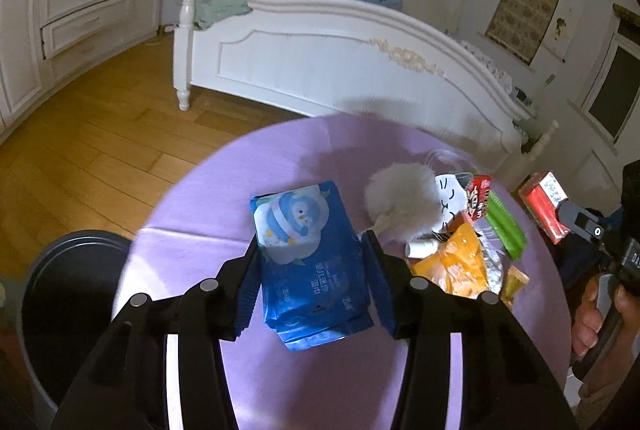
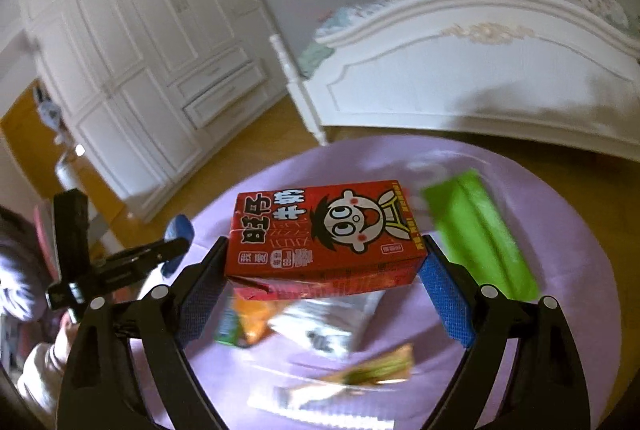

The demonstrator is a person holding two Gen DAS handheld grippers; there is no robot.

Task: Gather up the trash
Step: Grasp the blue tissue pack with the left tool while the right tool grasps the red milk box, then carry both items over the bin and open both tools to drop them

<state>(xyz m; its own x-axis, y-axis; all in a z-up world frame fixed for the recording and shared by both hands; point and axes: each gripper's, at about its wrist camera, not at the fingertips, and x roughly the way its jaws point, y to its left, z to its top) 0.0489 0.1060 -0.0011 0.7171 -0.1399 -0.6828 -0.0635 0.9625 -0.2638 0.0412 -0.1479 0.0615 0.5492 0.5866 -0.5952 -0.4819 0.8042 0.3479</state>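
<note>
Left gripper [image 1: 310,244]: squeezed the blue wipes pack [image 1: 310,266]; only this view showed the bin [image 1: 60,310].
Right gripper [image 2: 324,250]: gripped the red milk box [image 2: 324,234]; wrappers under its fingers looked blurry.

Left wrist view: dark bin [image 1: 60,294] at 8 o'clock cut off by the frame edge. Person's hand [image 1: 596,314] at 4 o'clock partly hidden behind its handle. Right wrist view: wrappers [image 2: 320,334] beneath the red carton [image 2: 320,234] motion-blurred, print unreadable; green packet [image 2: 480,238] at 2 o'clock smeared.

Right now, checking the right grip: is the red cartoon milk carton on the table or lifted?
Lifted: red milk carton clamped sideways, wrappers visible beneath it.
</note>
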